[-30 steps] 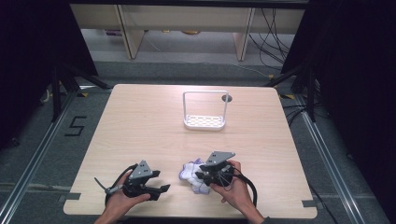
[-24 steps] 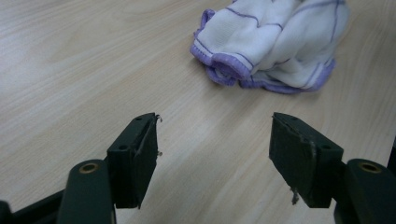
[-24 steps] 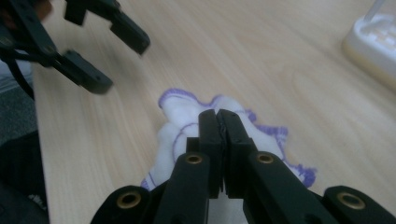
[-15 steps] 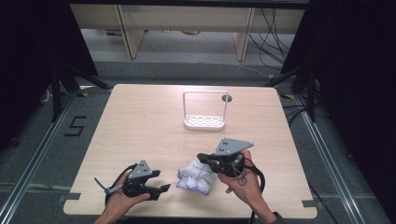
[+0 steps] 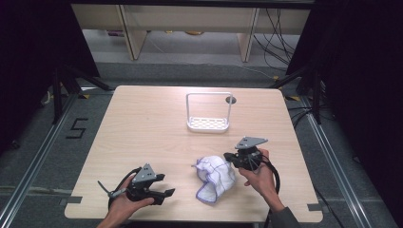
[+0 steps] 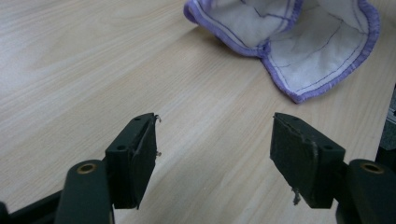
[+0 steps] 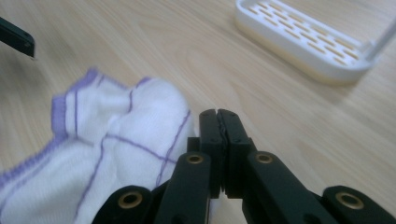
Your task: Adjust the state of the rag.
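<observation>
A white cloth with purple edging (image 5: 216, 176) lies crumpled on the wooden table (image 5: 142, 123), near its front edge. My right gripper (image 5: 227, 156) sits at the cloth's upper right corner. In the right gripper view its jaws are pressed together (image 7: 218, 116), with the cloth (image 7: 107, 140) bunched against them and running beneath; they appear shut on its edge. My left gripper (image 5: 165, 185) rests low at the front left, a short way from the cloth. It stands open (image 6: 215, 154) with bare table between its jaws, and the cloth (image 6: 289, 42) lies beyond them.
A white slotted rack with a tall wire handle (image 5: 209, 124) stands at the table's far middle, also seen as the rack (image 7: 303, 42) ahead of the right gripper. A small dark hole (image 5: 231, 99) marks the far edge. A tip of the left gripper (image 7: 16, 39) shows at the upper left.
My right gripper has moved right and away from me, and the cloth has been pulled out from a tight bundle into a longer shape. The left gripper has stayed put.
</observation>
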Motion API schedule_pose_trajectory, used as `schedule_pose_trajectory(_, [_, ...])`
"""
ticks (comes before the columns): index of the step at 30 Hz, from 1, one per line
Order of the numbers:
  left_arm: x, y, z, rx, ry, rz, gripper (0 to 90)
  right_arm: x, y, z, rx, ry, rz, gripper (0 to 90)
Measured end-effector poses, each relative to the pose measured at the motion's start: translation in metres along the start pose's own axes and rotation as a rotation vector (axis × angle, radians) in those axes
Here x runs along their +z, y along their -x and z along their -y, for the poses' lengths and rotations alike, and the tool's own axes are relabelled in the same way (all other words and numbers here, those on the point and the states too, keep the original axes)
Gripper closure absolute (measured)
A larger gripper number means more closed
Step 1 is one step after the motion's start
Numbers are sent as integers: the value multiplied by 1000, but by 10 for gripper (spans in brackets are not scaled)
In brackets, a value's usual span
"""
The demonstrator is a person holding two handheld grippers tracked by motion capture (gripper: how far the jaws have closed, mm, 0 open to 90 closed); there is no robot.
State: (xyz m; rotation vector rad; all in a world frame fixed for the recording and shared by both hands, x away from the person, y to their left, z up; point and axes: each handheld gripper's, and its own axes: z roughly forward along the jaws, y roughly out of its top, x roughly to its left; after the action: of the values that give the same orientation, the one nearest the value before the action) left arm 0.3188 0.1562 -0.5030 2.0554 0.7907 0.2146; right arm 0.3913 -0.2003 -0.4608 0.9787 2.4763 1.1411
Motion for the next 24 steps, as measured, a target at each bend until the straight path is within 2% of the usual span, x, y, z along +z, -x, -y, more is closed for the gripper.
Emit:
schedule_pose_trajectory(3, [2,1,-1,2,-7,1,317,-4,10,14,13,-29,31,896])
schedule_pose_trajectory(4, [4,2,-2,16,-13,3,317,-4,14,19,12,-36,34,896])
schedule_pose_trajectory(5, [5,3,-3,8,-10,2,317,-4,17,23,33,-29,41,896])
schedule_pose_trajectory(6, [7,4,-4,7,-4,6,317,-6,20,26,50,-59,43,896])
schedule_pose_trajectory(7, [8,5,-6,4,-9,15,317,-5,24,29,42,-46,56,896])
schedule_pose_trajectory(8, [11,6,-7,11,-3,14,317,-6,25,32,69,-70,54,896])
schedule_pose_trajectory(9, [14,8,-9,5,5,20,317,-4,28,34,72,-62,62,896])
schedule_pose_trajectory(10, [16,9,-11,11,-3,26,317,-6,30,35,92,-93,59,896])
schedule_pose_trajectory(11, [19,10,-13,15,-12,33,317,-4,32,38,91,-74,70,896])
schedule_pose_trajectory(12, [22,11,-15,22,-18,48,317,-4,34,39,87,-77,73,894])
schedule_pose_trajectory(14, [28,15,-17,21,-15,71,317,-7,34,37,108,-95,56,883])
schedule_pose_trajectory(16, [33,20,-19,21,-19,108,314,-8,32,35,109,-70,64,840])
schedule_pose_trajectory(17, [35,22,-20,26,-13,105,312,-10,32,34,104,-48,72,794])
schedule_pose_trajectory(19, [37,28,-21,32,-19,119,308,-19,31,27,116,-39,68,751])
schedule_pose_trajectory(21, [38,31,-22,50,-29,146,303,-25,29,19,110,8,78,701])
schedule_pose_trajectory(22, [39,33,-22,47,-12,137,301,-29,27,14,112,24,77,699])
schedule_pose_trajectory(23, [39,33,-23,54,-27,142,301,-30,25,10,101,41,78,680])
schedule_pose_trajectory(24, [40,35,-24,51,-18,150,301,-33,22,4,102,49,84,652])
